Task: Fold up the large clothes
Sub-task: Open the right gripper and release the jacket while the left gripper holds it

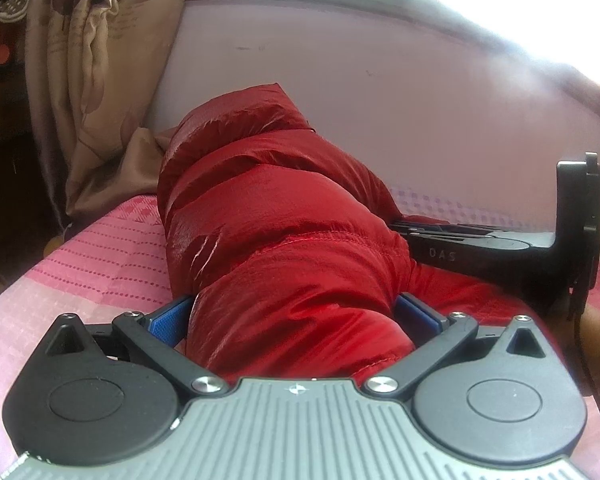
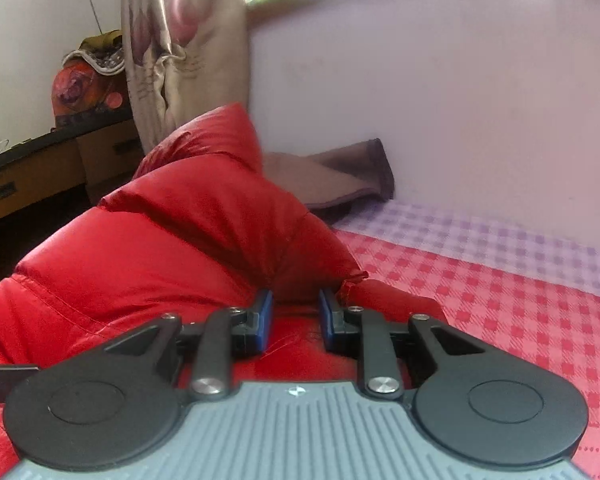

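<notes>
A puffy red jacket lies bunched on a bed with a pink checked sheet. In the left wrist view, my left gripper has its jaws set wide around a thick roll of the jacket. The blue pads press into both sides and the fabric bulges over them. In the right wrist view, my right gripper has narrow jaws pinching a fold of the jacket, which rises in a ridge ahead of the pads. The right gripper also shows at the left view's right side, its tips buried in the jacket.
A pale wall runs along the far side of the bed. A patterned curtain hangs at the left. A brown folded cloth lies by the wall. Wooden furniture stands beyond the bed's left edge. A hand holds the right gripper.
</notes>
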`<move>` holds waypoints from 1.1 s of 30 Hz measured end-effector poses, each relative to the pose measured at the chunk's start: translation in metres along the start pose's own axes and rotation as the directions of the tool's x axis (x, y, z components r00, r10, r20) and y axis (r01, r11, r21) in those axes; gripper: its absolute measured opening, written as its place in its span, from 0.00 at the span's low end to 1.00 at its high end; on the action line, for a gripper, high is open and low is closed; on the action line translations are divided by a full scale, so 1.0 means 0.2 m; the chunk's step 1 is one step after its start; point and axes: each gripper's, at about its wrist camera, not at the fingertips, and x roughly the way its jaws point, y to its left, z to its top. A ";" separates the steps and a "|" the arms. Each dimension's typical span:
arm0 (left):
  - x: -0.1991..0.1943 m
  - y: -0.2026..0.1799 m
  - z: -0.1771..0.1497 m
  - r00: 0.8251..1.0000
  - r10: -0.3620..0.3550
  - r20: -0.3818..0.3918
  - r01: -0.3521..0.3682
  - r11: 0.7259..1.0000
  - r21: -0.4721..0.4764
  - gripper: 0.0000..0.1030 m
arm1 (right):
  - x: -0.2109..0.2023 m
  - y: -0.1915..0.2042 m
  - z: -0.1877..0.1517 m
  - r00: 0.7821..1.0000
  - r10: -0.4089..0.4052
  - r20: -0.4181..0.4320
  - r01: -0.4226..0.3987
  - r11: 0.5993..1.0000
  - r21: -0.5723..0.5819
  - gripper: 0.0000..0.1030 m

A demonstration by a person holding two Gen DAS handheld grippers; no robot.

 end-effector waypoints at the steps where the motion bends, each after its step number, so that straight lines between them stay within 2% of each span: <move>1: 0.00 0.00 0.00 1.000 0.001 0.000 -0.001 1.000 0.002 1.00 | 0.00 0.00 0.00 1.000 -0.006 0.003 0.006 1.000 -0.007 0.22; 8: 0.01 -0.01 -0.02 1.000 0.012 0.007 -0.012 1.000 0.014 1.00 | 0.01 0.02 -0.03 0.999 -0.041 0.029 0.042 0.999 -0.031 0.22; 15: 0.01 0.01 -0.04 1.000 0.011 0.011 -0.011 1.000 0.018 1.00 | 0.00 0.09 -0.06 0.991 -0.115 0.066 0.121 0.988 -0.095 0.22; 21: 0.01 0.01 -0.05 1.000 0.019 0.021 -0.019 1.000 0.019 1.00 | -0.01 0.11 -0.07 0.987 -0.137 0.079 0.146 0.982 -0.123 0.22; 28: 0.01 0.01 -0.04 1.000 0.018 -0.001 -0.018 1.000 0.014 1.00 | -0.03 0.11 -0.07 0.986 -0.134 0.102 0.145 0.983 -0.115 0.24; 31: 0.01 0.01 -0.02 1.000 0.014 -0.012 -0.014 1.000 0.015 1.00 | -0.09 0.09 -0.05 0.988 -0.120 0.098 0.128 0.988 -0.083 0.26; 32: 0.01 0.02 -0.02 1.000 0.011 -0.016 -0.010 1.000 0.012 1.00 | -0.12 0.09 -0.04 0.988 -0.118 0.098 0.125 0.989 -0.077 0.30; 33: 0.01 0.03 -0.02 1.000 0.008 -0.018 -0.007 1.000 0.008 1.00 | -0.17 0.10 -0.04 0.988 -0.116 0.105 0.124 0.990 -0.071 0.38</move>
